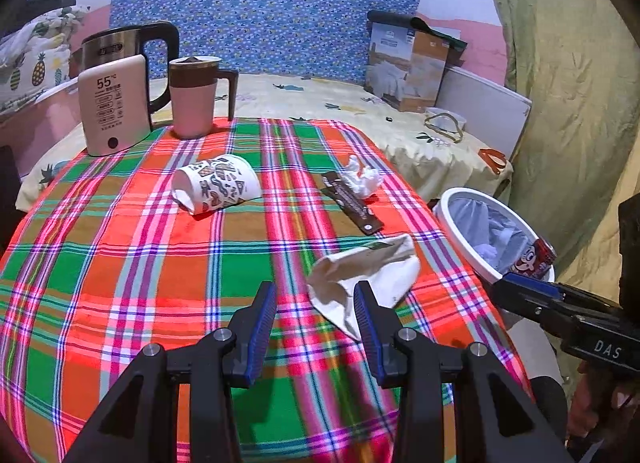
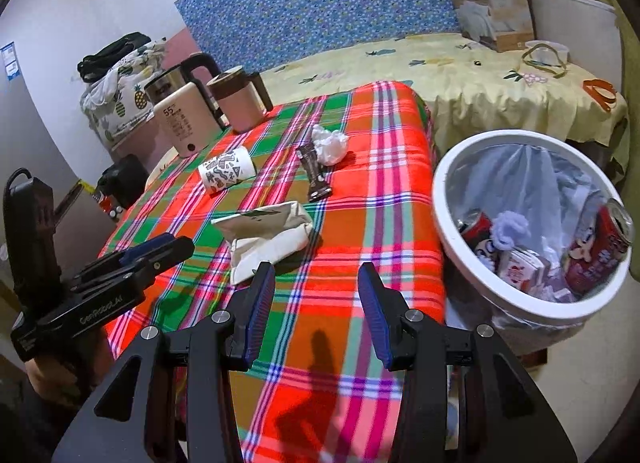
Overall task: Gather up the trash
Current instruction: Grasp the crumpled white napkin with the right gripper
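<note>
- Left gripper [image 1: 315, 303] held low over the plaid tablecloth [image 1: 120, 263], jaws apart and empty, right-hand finger just at the near edge of the crumpled paper bag [image 1: 362, 275].
- Right gripper [image 2: 316, 295] also spread and empty, hanging over the table's near edge beside the white trash bin [image 2: 448, 231].
- Still on the cloth: paper bag nearest; beyond it a dark snack wrapper [image 1: 352, 203] with a wadded tissue [image 1: 364, 179] touching its far end; a printed paper cup [image 1: 216, 187] lying on its side, well apart to the left.
- Already in the bin's liner: red drink cans [image 2: 600, 251], a small carton [image 2: 520, 267] and scraps.
- Likely step in hand: picking up the paper bag with the left gripper.
- Best done by shifting slightly right so the bag's raised fold sits between both fingers, not beside one.
- Worth closing on the thick creased ridge; the flat flap would probably slip or only drag along the cloth.
- Lift clear before swinging toward the bin, so no cloth gets pinched and pulled.
- Care with the right gripper's position: it stands between bag and bin, so the carry needs room or a pass above it.
- Kettle [image 1: 120, 47], white warmer unit [image 1: 114, 103] and pink lidded mug [image 1: 194, 99] at the far corner not trash, to be left alone.
</note>
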